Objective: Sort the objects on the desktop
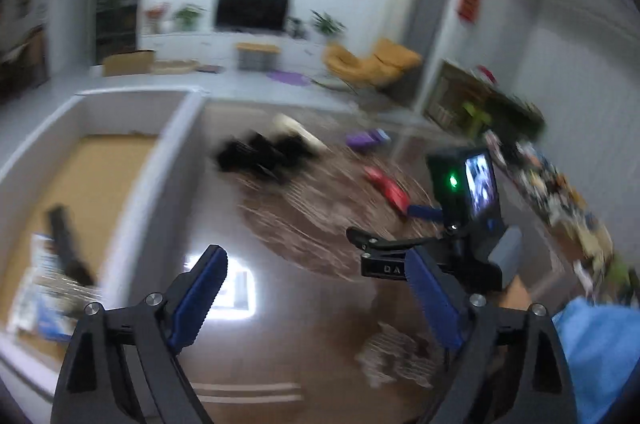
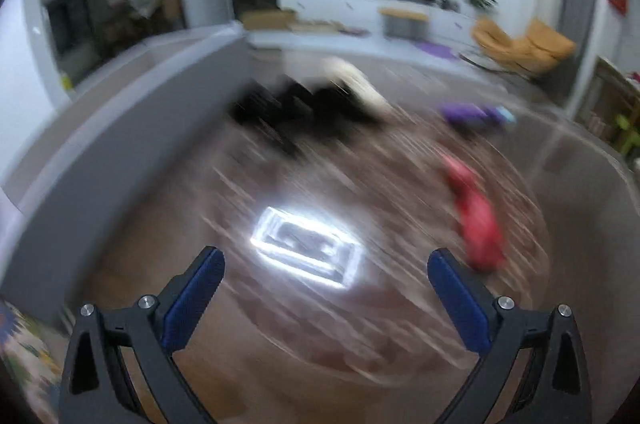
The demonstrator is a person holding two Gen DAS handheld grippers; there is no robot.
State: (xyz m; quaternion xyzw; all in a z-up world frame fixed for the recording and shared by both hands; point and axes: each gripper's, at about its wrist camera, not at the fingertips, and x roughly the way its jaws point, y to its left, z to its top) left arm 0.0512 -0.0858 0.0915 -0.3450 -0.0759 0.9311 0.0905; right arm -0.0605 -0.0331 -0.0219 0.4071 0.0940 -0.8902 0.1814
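Both views are blurred. My left gripper (image 1: 316, 260) is open over the glossy brown table (image 1: 304, 304), with nothing between its blue pads. To its left stands a white-walled box (image 1: 160, 160) holding a black bar (image 1: 68, 244) and a blue-and-white pack (image 1: 36, 288). Farther back lie black objects (image 1: 260, 156), a cream object (image 1: 300, 132), a purple object (image 1: 364, 140) and a red object (image 1: 386, 186). My right gripper (image 2: 326, 258) is also open and empty, with the red object (image 2: 476, 216) just right of its right finger. The black objects (image 2: 296, 108) lie beyond.
The right gripper's camera unit (image 1: 464, 184) stands right of the left gripper, above a blue sleeve (image 1: 592, 344). A pale patterned object (image 1: 400, 356) lies near the right finger. A ceiling light's reflection (image 2: 308, 248) glares on the table. A cluttered shelf (image 1: 560, 192) runs along the right.
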